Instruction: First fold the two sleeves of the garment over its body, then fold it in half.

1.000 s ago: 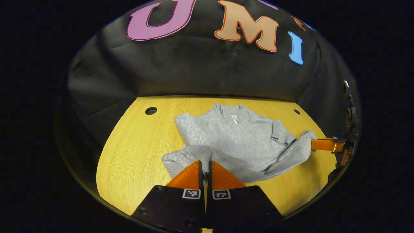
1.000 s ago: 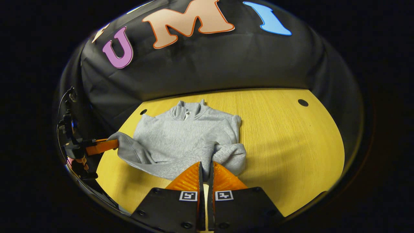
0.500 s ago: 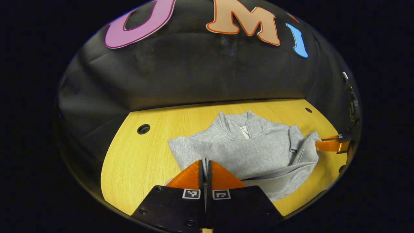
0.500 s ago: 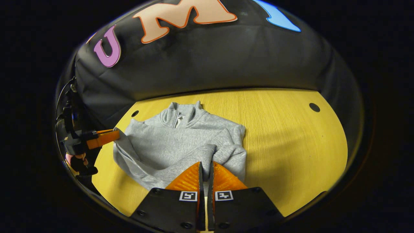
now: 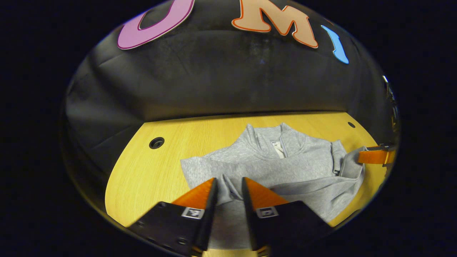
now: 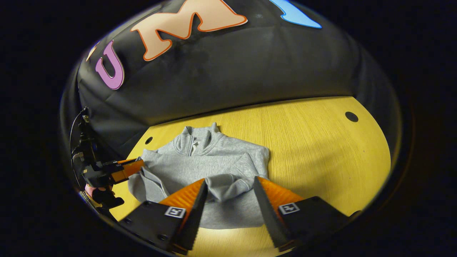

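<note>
Both my grippers stand released over the grey sweater on the yellow table.

My left gripper [image 5: 228,187] has its fingers parted, and the cuff of a sleeve [image 5: 228,189] lies loose in the gap between them, not pinched. My right gripper [image 6: 228,189] is spread wider, with the other sleeve [image 6: 228,184] lying between its fingers and touching neither. The sweater [image 6: 210,164] lies flat on the table [image 6: 314,142], its collar [image 6: 196,137] toward the back wall, and both sleeves are laid across its body. From the right gripper view, the left gripper sits at the sweater's left edge, just beside the cloth. From the left gripper view, an orange finger of the right gripper touches the sweater's right edge.
</note>
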A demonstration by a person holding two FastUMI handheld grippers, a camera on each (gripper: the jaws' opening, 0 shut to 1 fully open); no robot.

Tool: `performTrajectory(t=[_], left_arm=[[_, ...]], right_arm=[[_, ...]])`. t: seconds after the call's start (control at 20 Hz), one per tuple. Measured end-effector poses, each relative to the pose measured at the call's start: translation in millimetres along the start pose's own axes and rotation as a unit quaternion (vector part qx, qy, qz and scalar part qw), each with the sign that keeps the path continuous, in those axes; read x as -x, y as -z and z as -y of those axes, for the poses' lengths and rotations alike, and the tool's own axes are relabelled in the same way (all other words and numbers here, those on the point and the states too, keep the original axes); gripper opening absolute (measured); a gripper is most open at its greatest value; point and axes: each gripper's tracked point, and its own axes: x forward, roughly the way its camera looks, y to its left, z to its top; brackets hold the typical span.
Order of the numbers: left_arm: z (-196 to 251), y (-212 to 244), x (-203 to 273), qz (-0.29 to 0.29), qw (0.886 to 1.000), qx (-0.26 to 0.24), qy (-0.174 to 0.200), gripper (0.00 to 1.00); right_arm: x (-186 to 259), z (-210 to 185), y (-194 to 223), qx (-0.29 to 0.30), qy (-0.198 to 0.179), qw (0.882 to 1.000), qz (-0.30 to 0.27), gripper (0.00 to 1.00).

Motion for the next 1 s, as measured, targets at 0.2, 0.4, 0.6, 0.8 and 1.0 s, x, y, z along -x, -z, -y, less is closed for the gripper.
performTrajectory(t=[0.2, 0.4, 0.6, 0.8, 1.0], left_arm=[[-8, -17, 18, 0.025, 1.0, -0.005, -0.018, 0.98], [2, -43, 58, 0.06, 0.998, 0.0, -0.001, 0.97], [15, -66, 118, 0.102, 0.994, -0.007, 0.021, 0.97], [12, -70, 177, 0.119, 0.992, -0.026, 0.028, 0.97], [1, -72, 227, 0.14, 0.99, 0.013, 0.002, 0.97]], right_arm=[[20, 3, -29, 0.027, 0.016, 0.998, 0.057, 0.94], [66, -6, -66, 0.057, 0.033, 0.99, 0.126, 0.98], [127, -23, -77, 0.075, 0.023, 0.984, 0.162, 0.98], [181, -43, -68, 0.094, 0.009, 0.98, 0.178, 0.98], [233, -60, -73, 0.077, 0.003, 0.972, 0.223, 0.98]])
